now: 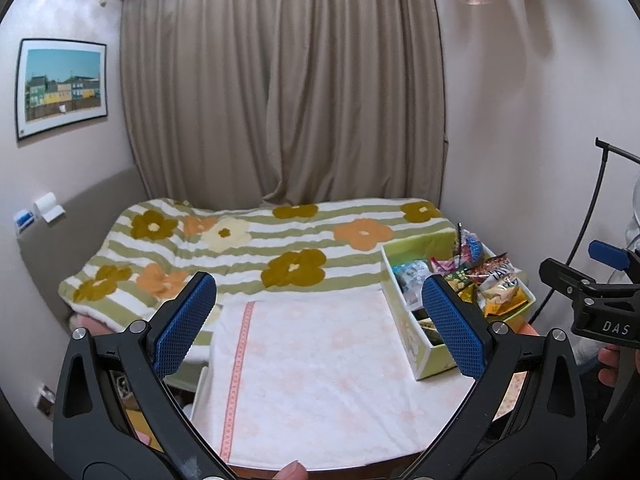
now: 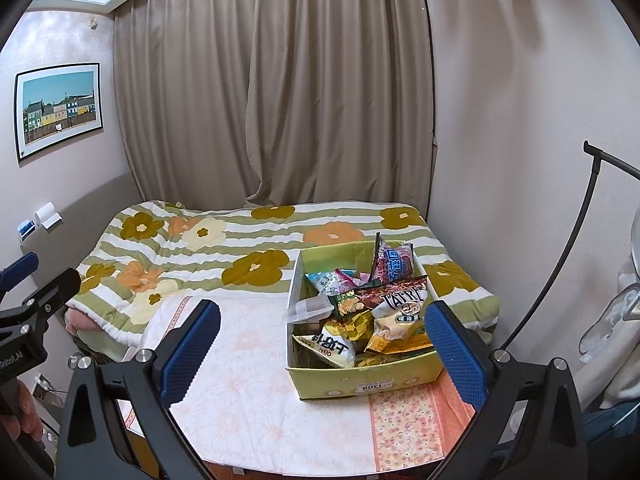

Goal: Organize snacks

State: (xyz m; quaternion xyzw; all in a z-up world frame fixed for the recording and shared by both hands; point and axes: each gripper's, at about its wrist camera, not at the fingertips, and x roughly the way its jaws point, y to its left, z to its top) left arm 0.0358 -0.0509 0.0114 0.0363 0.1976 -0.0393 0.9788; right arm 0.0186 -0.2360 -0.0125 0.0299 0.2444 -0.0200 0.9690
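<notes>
Nearest the lens, both claws hang released and empty over the table's pale floral cloth (image 2: 256, 392): the left gripper (image 1: 316, 320) at lower centre of its view, the right gripper (image 2: 320, 344) likewise. Behind, at right of centre, a green cardboard box (image 2: 360, 386) brims with snack packets (image 2: 396, 304); beyond lies a flowered blanket (image 2: 248, 240), then beige curtains (image 2: 272, 92)

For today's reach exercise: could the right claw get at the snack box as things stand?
Probably yes. The right claw is open and empty, the snack box sits open-topped just ahead on the table, and nothing lies between them.
</notes>
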